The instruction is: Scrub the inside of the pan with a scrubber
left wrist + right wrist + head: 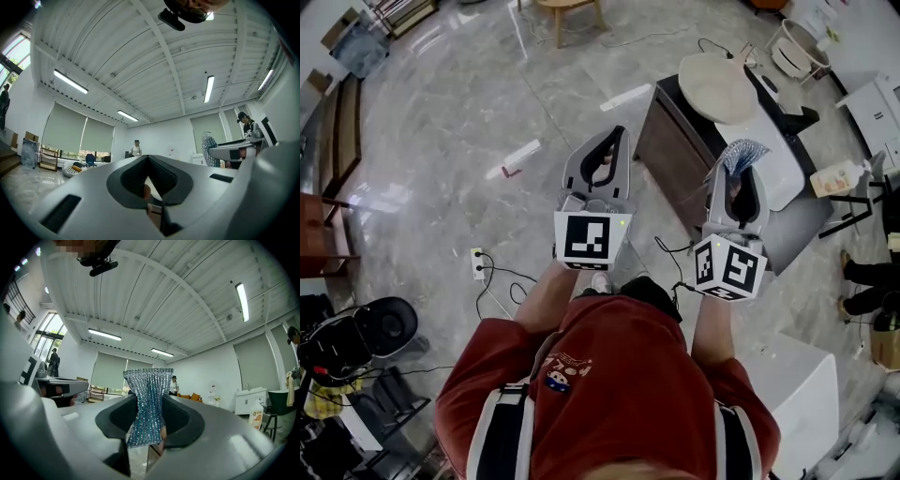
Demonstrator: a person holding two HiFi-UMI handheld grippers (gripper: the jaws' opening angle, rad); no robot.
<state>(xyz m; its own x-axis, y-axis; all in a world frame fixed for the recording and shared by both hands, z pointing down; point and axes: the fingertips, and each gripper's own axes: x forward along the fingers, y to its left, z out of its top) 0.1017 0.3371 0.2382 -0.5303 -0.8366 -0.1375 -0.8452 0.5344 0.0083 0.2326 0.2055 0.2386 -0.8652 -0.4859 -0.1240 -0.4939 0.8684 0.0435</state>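
Both grippers are raised and point up toward the ceiling, well above the floor. My right gripper (739,178) (150,404) is shut on a glittery silver-blue scrubber (741,155) (149,385), which is pinched at its middle and fans out above the jaws. My left gripper (612,141) (147,158) is shut with nothing between its jaws. A round cream pan (717,86) lies on the dark table (670,141), far below and beyond the right gripper. The scrubber (208,147) also shows at the right of the left gripper view.
A white cabinet (792,394) stands at my right. Cables and a power strip (478,264) lie on the marble floor. A black chair (380,328) is at the left. A wooden stool (567,14) stands far ahead. People stand in the background (136,149).
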